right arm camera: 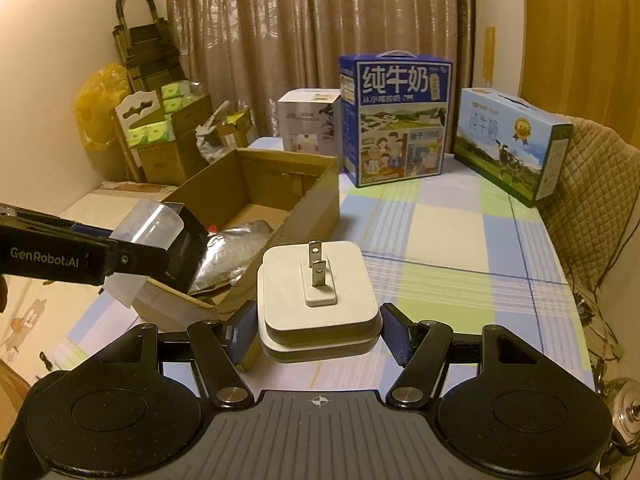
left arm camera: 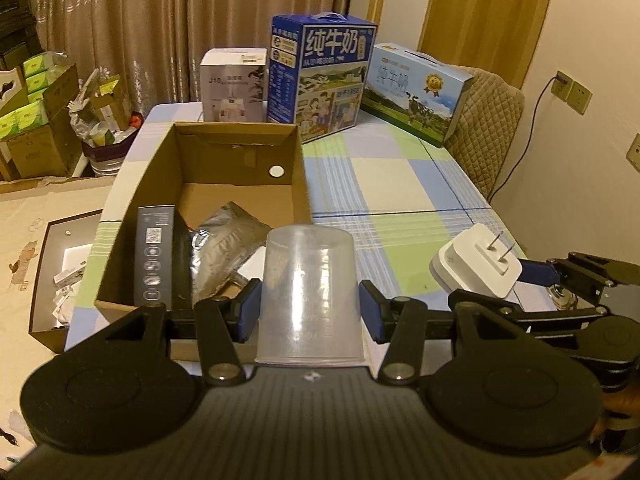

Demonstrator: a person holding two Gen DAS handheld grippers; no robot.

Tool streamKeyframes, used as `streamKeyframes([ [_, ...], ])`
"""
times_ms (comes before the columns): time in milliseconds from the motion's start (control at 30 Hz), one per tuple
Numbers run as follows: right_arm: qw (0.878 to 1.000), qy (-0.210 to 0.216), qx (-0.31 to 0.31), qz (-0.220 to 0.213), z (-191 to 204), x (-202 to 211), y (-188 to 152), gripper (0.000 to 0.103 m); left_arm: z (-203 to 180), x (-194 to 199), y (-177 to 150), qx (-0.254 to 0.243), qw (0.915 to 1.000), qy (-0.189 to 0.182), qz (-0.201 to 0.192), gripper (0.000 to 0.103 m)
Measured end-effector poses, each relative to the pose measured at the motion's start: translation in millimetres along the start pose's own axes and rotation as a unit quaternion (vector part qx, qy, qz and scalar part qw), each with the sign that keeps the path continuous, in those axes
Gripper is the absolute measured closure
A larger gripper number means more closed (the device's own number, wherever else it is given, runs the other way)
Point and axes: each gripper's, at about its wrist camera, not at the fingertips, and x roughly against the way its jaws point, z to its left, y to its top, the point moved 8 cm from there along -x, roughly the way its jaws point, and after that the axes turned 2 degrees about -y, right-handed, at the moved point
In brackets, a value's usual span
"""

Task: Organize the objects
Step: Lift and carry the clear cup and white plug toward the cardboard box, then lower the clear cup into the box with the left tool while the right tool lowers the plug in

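Note:
My left gripper [left arm camera: 310, 310] is shut on a clear plastic cup [left arm camera: 308, 296], held mouth toward the camera just in front of an open cardboard box [left arm camera: 236, 132]. The box holds a dark slim box [left arm camera: 156, 252] and a silver foil pouch [left arm camera: 228, 248]. My right gripper [right arm camera: 318, 330] is shut on a white plug adapter [right arm camera: 318, 300], prongs pointing forward, above the checked tablecloth [right arm camera: 440, 248]. The adapter also shows in the left wrist view [left arm camera: 476, 266], to the right of the cup. The cup [right arm camera: 150, 224] and left gripper show at the left of the right wrist view.
Two blue milk cartons [left arm camera: 324, 72] [left arm camera: 416, 92] and a white product box [left arm camera: 234, 84] stand at the table's far edge. A quilted chair [left arm camera: 484, 120] is at the right. Boxes and clutter [left arm camera: 40, 120] lie on the floor at left. A dark tray [left arm camera: 60, 272] lies by the table.

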Motion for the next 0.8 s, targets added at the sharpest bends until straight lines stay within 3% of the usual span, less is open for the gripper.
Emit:
streamKeyframes([
  [467, 0.999, 0.025, 0.022, 0.008, 33, -22, 11, 0.041, 43, 8, 11, 0.010, 0.9996, 0.025, -0.007, 0.057],
  [800, 0.999, 0.045, 0.029, 0.006, 51, -50, 39, 0.041, 78, 1, 32, 0.011, 0.9991, 0.041, -0.006, 0.057],
])
